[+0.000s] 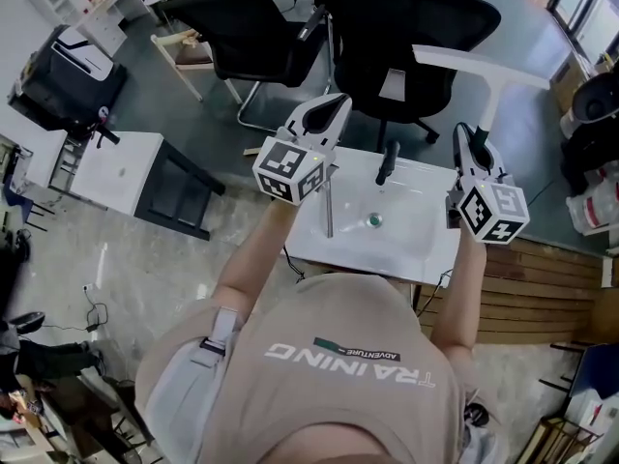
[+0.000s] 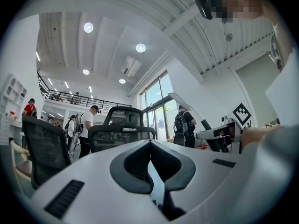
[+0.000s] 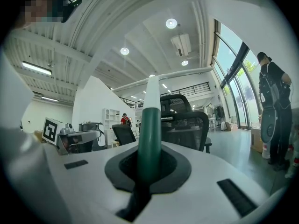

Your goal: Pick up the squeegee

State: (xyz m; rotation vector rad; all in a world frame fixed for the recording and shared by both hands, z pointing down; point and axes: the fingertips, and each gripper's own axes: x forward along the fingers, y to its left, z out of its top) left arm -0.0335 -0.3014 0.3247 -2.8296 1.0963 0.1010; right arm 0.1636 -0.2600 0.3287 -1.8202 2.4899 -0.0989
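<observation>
Grey workshop floor spreads round a black office chair (image 1: 253,29), and right below us stands a white bench (image 1: 430,249) with a sunken basin. We see the squeegee (image 1: 481,69) held up off the bench by the right gripper (image 1: 465,133), whose jaws are clamped on its handle. In the head view the squeegee runs toward 12 o'clock from that gripper and ends in a crossbar at about 1 o'clock of the picture. Its handle is dark green where the jaws pinch it (the right gripper view shows this best) and white farther out; the crossbar is white, long and slim. The left gripper (image 1: 337,104), at 11 o'clock of the basin, has its jaws pressed together on nothing.
</observation>
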